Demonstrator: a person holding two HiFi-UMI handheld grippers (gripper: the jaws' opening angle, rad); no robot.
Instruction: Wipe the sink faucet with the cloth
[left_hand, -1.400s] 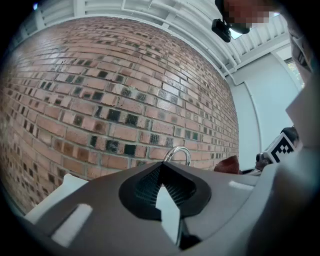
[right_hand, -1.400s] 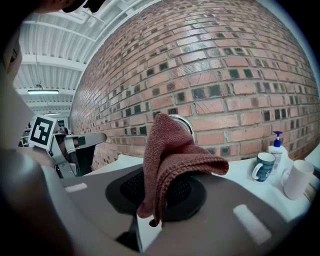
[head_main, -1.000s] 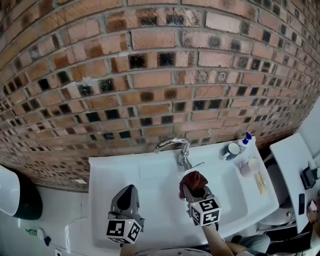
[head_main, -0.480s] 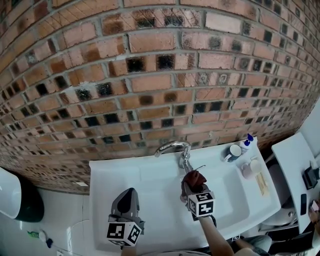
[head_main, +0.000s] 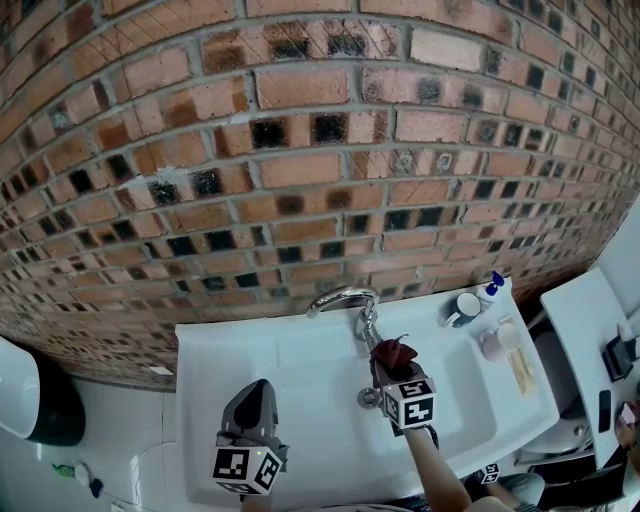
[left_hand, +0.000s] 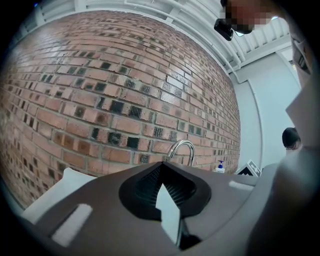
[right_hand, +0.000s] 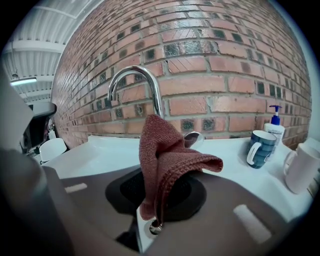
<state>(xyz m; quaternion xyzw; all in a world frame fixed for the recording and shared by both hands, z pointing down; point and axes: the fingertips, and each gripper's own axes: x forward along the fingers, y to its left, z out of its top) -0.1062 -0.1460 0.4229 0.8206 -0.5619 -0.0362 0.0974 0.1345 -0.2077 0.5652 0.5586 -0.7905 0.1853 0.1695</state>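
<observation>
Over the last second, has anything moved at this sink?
Only slightly. The right gripper, shut on the cloth, has edged up toward the base of the faucet and a little to the right, uncovering the drain. The cloth stays clamped. The left gripper stays shut and idle over the left of the sink; the mug and soap bottle have not moved.

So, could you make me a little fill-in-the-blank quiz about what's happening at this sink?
1. The right gripper holds the cloth close to the faucet, while the left gripper is shut and holds ____.
2. The wall behind the faucet is built of ____.
3. Beside the striped mug stands a pump bottle with a ____ top.

Missing words: nothing; brick; blue.
</observation>
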